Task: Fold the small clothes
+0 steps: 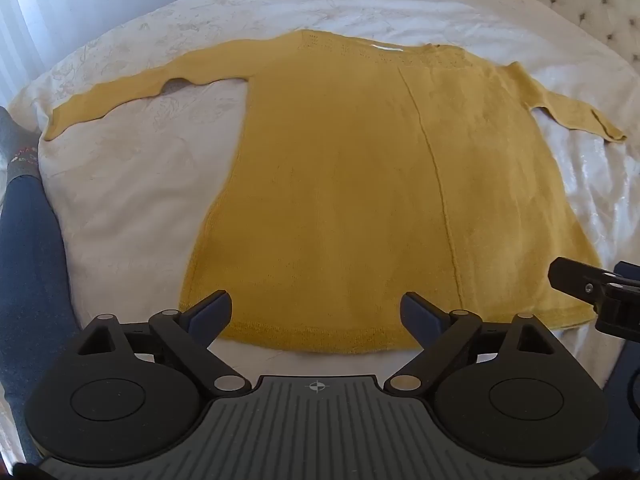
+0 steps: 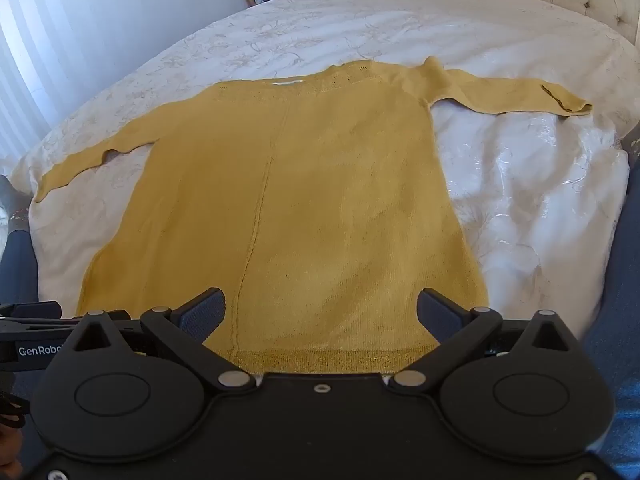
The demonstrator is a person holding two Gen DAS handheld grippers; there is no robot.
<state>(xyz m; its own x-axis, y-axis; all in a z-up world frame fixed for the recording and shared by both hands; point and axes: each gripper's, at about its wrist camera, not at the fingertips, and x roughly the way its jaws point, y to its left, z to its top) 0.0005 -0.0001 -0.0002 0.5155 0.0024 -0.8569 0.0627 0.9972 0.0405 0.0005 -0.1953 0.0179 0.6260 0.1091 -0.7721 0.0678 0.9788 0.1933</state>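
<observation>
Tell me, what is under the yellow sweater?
The yellow sweater lies flat on a white bedspread, which shows all around it. The part of the bedspread right beneath it is covered, so anything else hidden there cannot be seen.

Both grippers' jaws wide apart

A white-quilted bed (image 2: 400,20) carries a yellow sweater (image 2: 304,184) spread flat, both sleeves outstretched.
</observation>
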